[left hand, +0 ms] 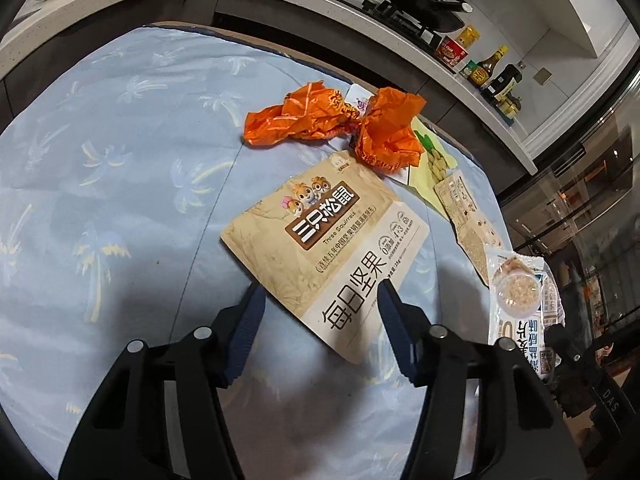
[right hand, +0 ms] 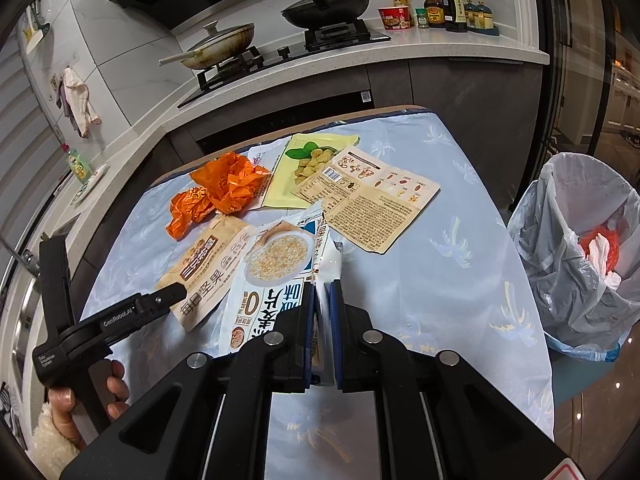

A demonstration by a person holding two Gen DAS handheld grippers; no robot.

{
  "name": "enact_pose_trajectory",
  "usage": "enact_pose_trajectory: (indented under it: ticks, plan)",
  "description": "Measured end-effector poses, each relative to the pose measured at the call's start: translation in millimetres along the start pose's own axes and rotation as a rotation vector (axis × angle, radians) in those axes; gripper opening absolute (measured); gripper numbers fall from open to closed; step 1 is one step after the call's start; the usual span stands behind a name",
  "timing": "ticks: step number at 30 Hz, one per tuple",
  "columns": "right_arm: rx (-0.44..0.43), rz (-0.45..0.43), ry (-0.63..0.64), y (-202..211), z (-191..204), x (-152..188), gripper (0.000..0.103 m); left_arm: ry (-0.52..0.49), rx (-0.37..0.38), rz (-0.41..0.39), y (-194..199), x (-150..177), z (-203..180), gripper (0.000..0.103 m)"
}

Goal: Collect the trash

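Nearest, right claw [right hand: 323, 292] pressed together on the folded edge of a white-and-blue oat snack packet [right hand: 276, 280], lifted partly off the worktop [right hand: 460, 280] with its pale blue palm-print cloth. Just left of it, left claw [left hand: 318, 292] spread, straddling the near corner of a flat tan nut pouch with brown squirrel label [left hand: 320, 240]; blue pads on either side, not visibly pressing yet. In the right wrist view, same left claw [right hand: 172, 294] at the pouch's near edge, held by a hand [right hand: 92, 396] in a fleecy white cuff. Best done by slipping one pad under the slightly raised corner, the other above, then pinching well in from the edge; a thin, slick film like this likely to slide out of a shallow bite. Worth lifting straight up to avoid dragging the cloth or the neighbouring packet, which overlaps the pouch. Further on, a crumpled orange foil wrapper [left hand: 332, 124], a yellow-green snack bag [right hand: 316, 164] and a beige printed pouch back [right hand: 372, 204], all lying loose and to be collected. Off to the right beside the worktop, a bin lined with a grey-blue plastic bag [right hand: 576, 248], already holding some red and white scraps: the probable drop point. Beyond, a stove with pans and bottles, no part of the job.
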State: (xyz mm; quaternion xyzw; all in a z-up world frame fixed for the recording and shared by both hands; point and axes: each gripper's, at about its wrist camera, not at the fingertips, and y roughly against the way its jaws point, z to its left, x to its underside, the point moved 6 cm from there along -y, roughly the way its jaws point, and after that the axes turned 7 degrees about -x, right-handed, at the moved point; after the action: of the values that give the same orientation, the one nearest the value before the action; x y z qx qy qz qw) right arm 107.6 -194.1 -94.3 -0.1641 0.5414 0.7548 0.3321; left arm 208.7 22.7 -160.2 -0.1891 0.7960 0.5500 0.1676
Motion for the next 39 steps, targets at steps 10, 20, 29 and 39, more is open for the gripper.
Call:
enact_pose_trajectory:
  ticks: [10,20,29,39]
  plan:
    - [0.015,0.002,-0.010,-5.0,-9.2,-2.9,0.009,-0.060,0.015,0.017,0.4,13.0,-18.3,0.055]
    - [0.085,-0.061,-0.063,13.7,-47.4,-18.1,0.009,-0.159,-0.026,-0.005,3.7,13.0,-40.7,0.055]
    - [0.143,-0.115,-0.137,37.1,-94.9,-34.4,0.009,-0.253,-0.091,-0.041,3.5,12.7,-57.5,0.056]
    - [0.094,-0.094,-0.105,24.7,-72.1,-33.7,0.009,-0.185,-0.171,-0.083,4.6,-20.2,-23.4,0.066]
